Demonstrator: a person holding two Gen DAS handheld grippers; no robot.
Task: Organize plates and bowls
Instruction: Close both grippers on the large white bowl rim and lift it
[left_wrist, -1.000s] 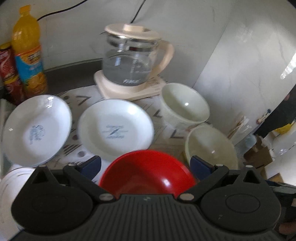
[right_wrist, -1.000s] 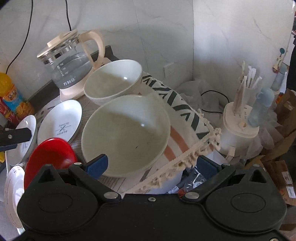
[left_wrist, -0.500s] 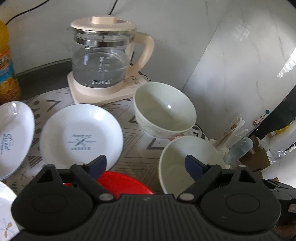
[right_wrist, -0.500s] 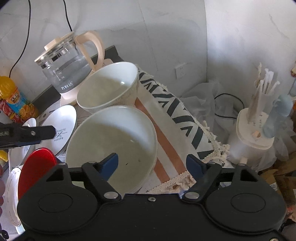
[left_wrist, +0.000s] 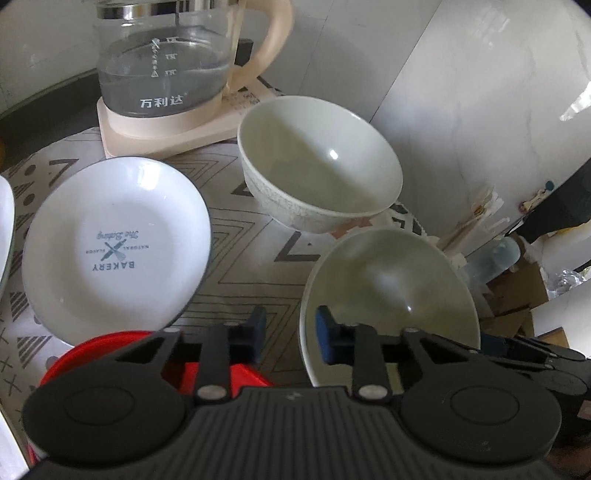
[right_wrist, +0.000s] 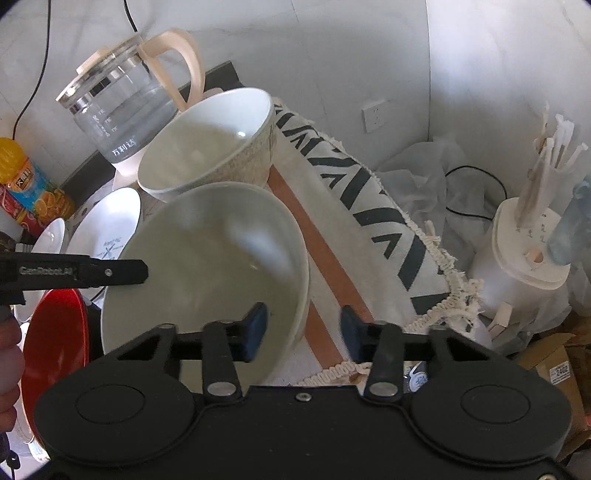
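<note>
My left gripper (left_wrist: 290, 338) has just been closing its jaws; they stand narrow astride the near left rim of the pale green bowl (left_wrist: 391, 291), one blue pad outside, one inside, and I cannot tell whether they press it yet. My right gripper (right_wrist: 301, 332) has also been closing; its jaws straddle the same bowl's near right rim, with a visible gap on the outer side, so no grip there.

Just beyond that bowl sits a white bowl (left_wrist: 319, 164) with a textured outer wall, upright. To the left lies a white plate (left_wrist: 116, 251) printed "BAKERY" with crossed utensils and small script that I cannot read. A red bowl (left_wrist: 110, 350) lies near, under my left gripper.

All of it rests on a counter covered by a pale cloth (left_wrist: 240, 266) with grey triangle and chevron lines; in the right view a fringed runner (right_wrist: 373, 225) with dark chevrons and a rust stripe hangs over the edge. At the far side a glass kettle (left_wrist: 166, 59) on a cream base bears Chinese characters and level marks. An orange drink bottle (right_wrist: 22, 177) stands at the far left. The walls are white marbled panels with a socket (right_wrist: 376, 115).
</note>
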